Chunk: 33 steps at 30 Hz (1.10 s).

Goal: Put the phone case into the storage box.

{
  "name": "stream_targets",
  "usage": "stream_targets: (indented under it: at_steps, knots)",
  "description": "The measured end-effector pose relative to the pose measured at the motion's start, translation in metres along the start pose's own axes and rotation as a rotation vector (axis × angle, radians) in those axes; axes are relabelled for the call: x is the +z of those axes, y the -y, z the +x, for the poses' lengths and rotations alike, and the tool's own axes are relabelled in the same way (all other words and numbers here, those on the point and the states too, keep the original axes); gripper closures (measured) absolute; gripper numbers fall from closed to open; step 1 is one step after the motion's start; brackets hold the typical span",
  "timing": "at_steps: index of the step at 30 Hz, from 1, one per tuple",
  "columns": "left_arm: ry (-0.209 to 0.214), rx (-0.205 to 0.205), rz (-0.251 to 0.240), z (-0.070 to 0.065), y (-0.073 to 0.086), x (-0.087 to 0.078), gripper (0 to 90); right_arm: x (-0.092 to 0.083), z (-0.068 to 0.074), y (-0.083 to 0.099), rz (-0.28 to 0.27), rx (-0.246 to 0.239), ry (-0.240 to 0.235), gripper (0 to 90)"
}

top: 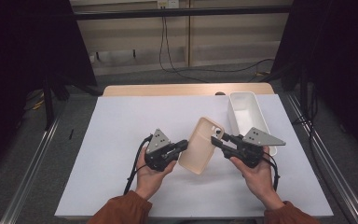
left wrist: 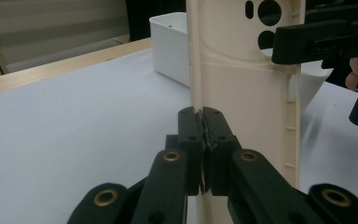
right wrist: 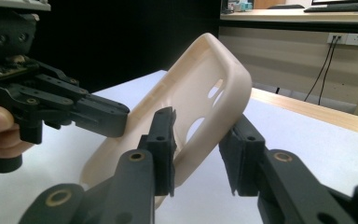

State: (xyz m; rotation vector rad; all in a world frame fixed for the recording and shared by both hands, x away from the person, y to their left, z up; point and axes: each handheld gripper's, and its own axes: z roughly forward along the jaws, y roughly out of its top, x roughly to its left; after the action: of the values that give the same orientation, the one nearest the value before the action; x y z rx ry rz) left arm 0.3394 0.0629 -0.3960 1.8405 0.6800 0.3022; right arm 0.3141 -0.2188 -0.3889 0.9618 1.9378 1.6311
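Cream phone case (top: 201,145) diagonal, camera end far-right; L tool (top: 184,144) pinching edge, R tool (top: 216,138) spread.

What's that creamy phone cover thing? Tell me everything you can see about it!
The phone case is cream and looks like smooth plastic, with rounded corners, a raised rim and camera holes near one end. It is empty and held tilted above the white table cover. The left gripper is shut on one long edge. The right gripper straddles the opposite edge near the holes; its jaws still show a gap on one side.
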Motion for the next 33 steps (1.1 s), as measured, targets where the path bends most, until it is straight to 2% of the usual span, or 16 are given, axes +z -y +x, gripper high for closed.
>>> stream_targets:
  at_steps: [8, 14, 16, 22, 24, 27, 33]
  knots:
    - [-0.002, 0.002, 0.025, 0.000, 0.005, 0.006, 86.9, 0.000, 0.003, -0.002, -0.035, 0.001, -0.038, 79.5]
    - [0.005, -0.006, 0.024, 0.002, 0.007, 0.007, 87.2, 0.000, 0.005, -0.002, -0.051, 0.003, -0.059, 80.4]
    - [0.009, -0.021, 0.020, 0.004, 0.007, 0.009, 87.0, 0.000, 0.006, -0.002, -0.056, 0.008, -0.068, 80.5]
    - [0.031, -0.034, 0.015, 0.006, 0.009, 0.009, 85.2, 0.001, 0.010, -0.005, -0.070, -0.007, -0.080, 80.8]
    - [0.062, -0.071, 0.002, 0.008, 0.009, 0.009, 82.1, 0.001, 0.010, -0.005, -0.069, -0.007, -0.081, 80.8]
    - [0.050, -0.034, -0.002, 0.006, 0.009, 0.010, 75.0, 0.001, 0.009, -0.004, -0.067, -0.007, -0.082, 80.8]
    - [0.037, -0.028, -0.016, 0.003, 0.012, 0.011, 56.9, 0.002, 0.007, -0.003, -0.064, -0.017, -0.087, 80.8]
